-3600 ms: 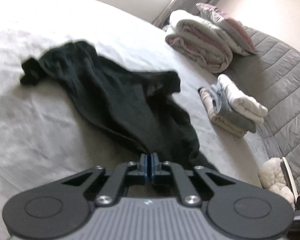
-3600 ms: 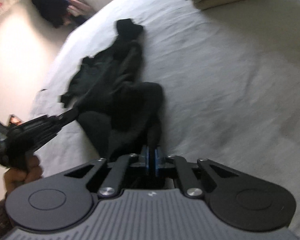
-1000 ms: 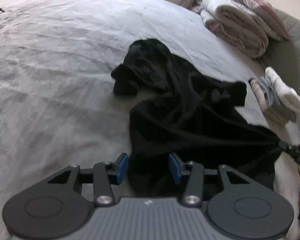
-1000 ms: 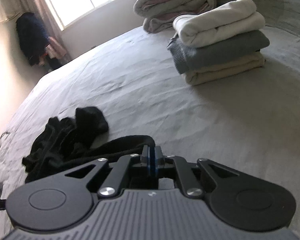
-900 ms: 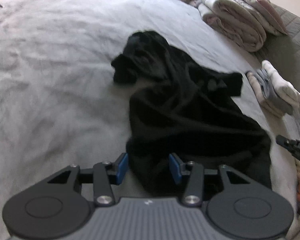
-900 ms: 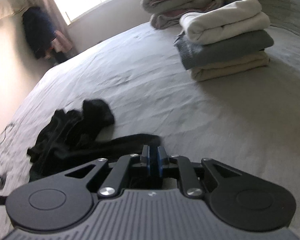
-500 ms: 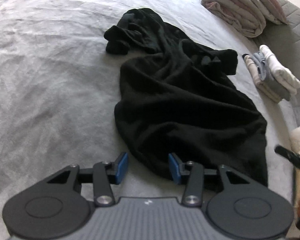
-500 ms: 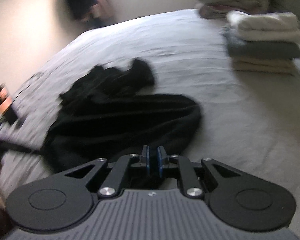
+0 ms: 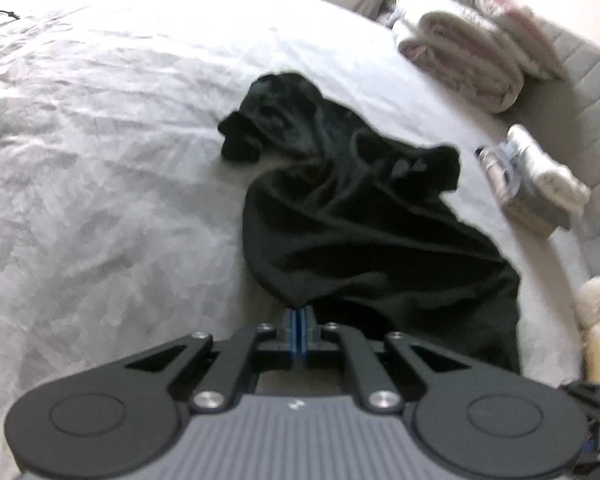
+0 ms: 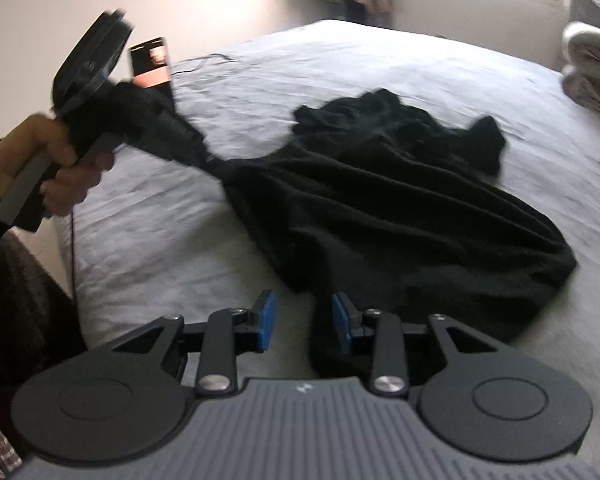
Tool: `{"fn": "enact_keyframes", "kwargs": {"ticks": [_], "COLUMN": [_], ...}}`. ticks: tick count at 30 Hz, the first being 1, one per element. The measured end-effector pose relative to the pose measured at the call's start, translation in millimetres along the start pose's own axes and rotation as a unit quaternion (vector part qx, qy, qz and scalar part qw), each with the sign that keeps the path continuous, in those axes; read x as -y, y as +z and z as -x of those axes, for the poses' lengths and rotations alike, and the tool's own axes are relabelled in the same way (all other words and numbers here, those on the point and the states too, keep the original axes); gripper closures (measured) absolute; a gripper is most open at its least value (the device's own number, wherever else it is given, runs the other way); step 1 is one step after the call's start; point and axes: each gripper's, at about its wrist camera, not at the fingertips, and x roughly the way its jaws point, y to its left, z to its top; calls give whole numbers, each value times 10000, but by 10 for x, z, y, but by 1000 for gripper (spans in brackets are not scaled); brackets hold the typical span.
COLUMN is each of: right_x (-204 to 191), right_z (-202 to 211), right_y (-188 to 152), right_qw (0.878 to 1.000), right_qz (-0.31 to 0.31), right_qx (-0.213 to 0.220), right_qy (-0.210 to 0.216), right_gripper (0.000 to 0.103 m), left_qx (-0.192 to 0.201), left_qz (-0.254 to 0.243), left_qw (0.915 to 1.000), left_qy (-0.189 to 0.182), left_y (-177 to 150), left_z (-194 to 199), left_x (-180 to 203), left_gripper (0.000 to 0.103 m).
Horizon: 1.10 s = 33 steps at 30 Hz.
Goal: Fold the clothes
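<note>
A crumpled black garment [image 9: 364,240] lies spread on the pale grey bed [image 9: 100,160]. My left gripper [image 9: 299,312] is shut on the garment's near edge, which rises to a pinched peak at the blue pads. In the right wrist view a hand [image 10: 32,160] holds that left gripper [image 10: 208,159], with the garment [image 10: 400,216] stretched from its tips. My right gripper [image 10: 303,320] stands open low over the garment's near hem. A fold of black cloth lies against the inside of its right pad [image 10: 340,322]; the left pad is over bare sheet.
A stack of folded clothes [image 9: 536,184] sits at the right of the bed. A rolled pink-white blanket [image 9: 460,48] and a pillow [image 9: 500,8] lie behind it. A cable [image 9: 0,18] lies at the far left. The bed's side edge [image 10: 72,260] drops off at left.
My left gripper, open half a second ago, has shut on the garment's near edge. My right gripper, shut before, has opened and let the cloth go. The garment lies more spread out.
</note>
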Motion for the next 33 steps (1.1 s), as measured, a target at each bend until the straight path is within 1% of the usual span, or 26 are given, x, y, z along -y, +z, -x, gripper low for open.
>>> {"fn": "enact_keyframes", "kwargs": {"ticks": [3,7,12,13,14,15,16,17,18,20,22,26,30,33], "right_x": [-113,-245,-311,-311,-304,-298,-297,-299,-294,-304,-333,-511,-690,-854], "right_z": [-124,-305,-601,-668,-719,-768,-796,-800,-780,-731,-676,-651,-628,-696], "right_y": [65,144,179,172,170,168,170,187,214,272,333,464,595,662], "right_qw": [9996,9987,9973,9970,9967,9964,9963,9968,9975,9973,9943,9873,9773,9730], "right_qz": [219,460,721,732,736,738,718,658,519,243,-23,-189,-352,-379], "right_qx": [40,23,-154,-219,-314,-406,-458,-463,-445,-369,-261,-159,-59,-92], "right_qy": [147,235,-26,-85,-96,-106,-100,-18,168,587,1035,1566,2088,2275], "right_gripper": [67,67,67,73,82,98,97,97,98,98,98,98,98,98], "left_qx": [62,0,-90,-114,-139,-156,-161,-145,-111,1,121,324,438,490], "left_qz": [96,181,213,214,220,226,238,248,254,219,208,267,331,380], "left_qw": [9999,9997,9996,9996,9996,9996,9996,9996,9996,9998,9997,9991,9984,9979], "left_qy": [-102,-141,-146,-136,-116,-91,-62,-49,-44,-42,-44,5,108,190], "left_y": [30,49,81,83,89,94,104,114,123,154,181,210,207,185], "left_z": [39,-11,-73,-85,-107,-123,-133,-128,-110,-42,46,218,359,443], "left_x": [-39,-60,-68,-76,-82,-94,-110,-124,-139,-174,-226,-367,-535,-665], "left_gripper": [101,101,101,101,101,101,101,101,101,101,101,101,101,101]}}
